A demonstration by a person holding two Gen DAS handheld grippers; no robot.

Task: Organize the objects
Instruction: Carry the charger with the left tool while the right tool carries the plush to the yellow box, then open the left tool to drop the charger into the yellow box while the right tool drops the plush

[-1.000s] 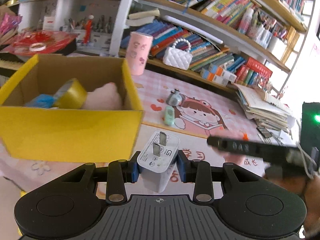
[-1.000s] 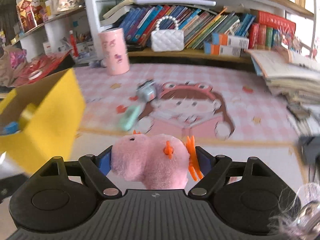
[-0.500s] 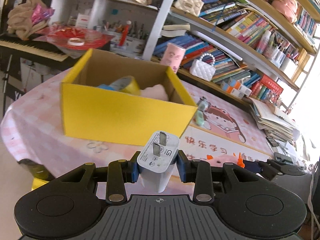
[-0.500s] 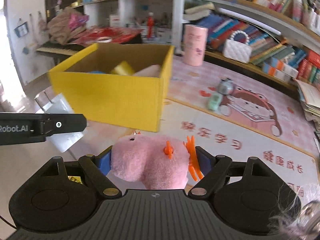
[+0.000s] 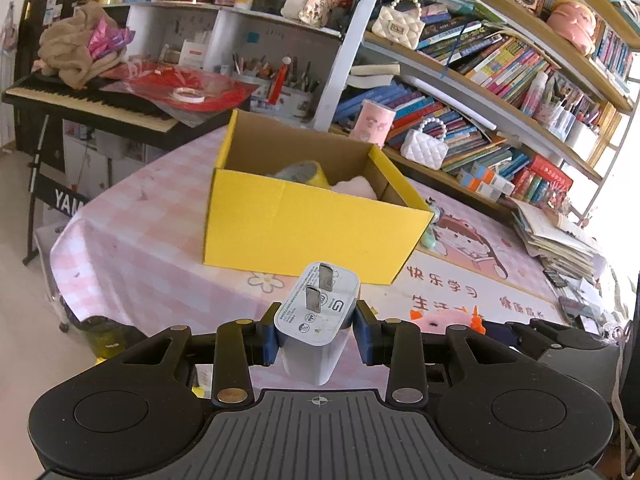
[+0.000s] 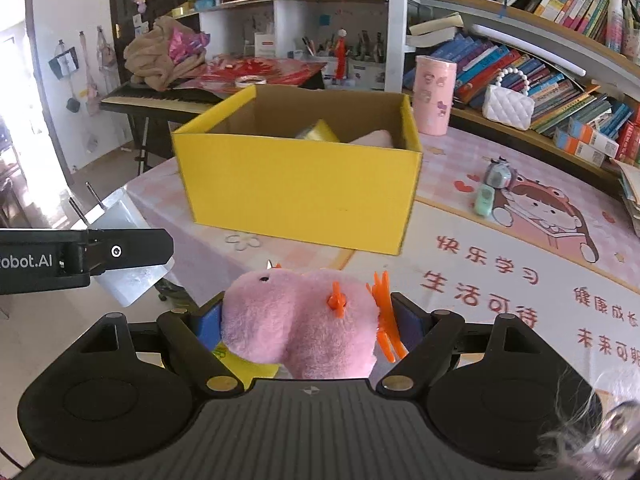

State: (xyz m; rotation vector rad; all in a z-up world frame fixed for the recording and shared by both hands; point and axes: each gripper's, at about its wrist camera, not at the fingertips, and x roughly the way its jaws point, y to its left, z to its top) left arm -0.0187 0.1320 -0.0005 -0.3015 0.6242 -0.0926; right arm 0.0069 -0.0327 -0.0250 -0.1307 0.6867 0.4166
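Note:
My left gripper (image 5: 316, 332) is shut on a white plug charger (image 5: 318, 312), prongs pointing up. My right gripper (image 6: 308, 320) is shut on a pink plush toy (image 6: 300, 320) with orange fins. Both hang over the near edge of the pink table, short of the yellow cardboard box (image 5: 308, 224), (image 6: 296, 196). Inside the box lie a yellow tape roll (image 5: 304, 172) and something pink (image 5: 354, 186). The right wrist view catches the left gripper (image 6: 132, 252) and the charger (image 6: 120, 248) at the left. The plush toy (image 5: 440, 320) shows low at the right of the left wrist view.
A small grey toy (image 6: 498, 174) and a mint-green object (image 6: 484, 200) lie on the cartoon mat right of the box. A pink cylinder (image 6: 434, 96) and a white quilted purse (image 6: 508, 106) stand behind. Bookshelves, a book pile (image 5: 556, 236) and a keyboard (image 5: 88, 104) surround the table.
Both grippers have drawn back from the table, still holding their objects. The yellow box now appears farther off and more central in both views.

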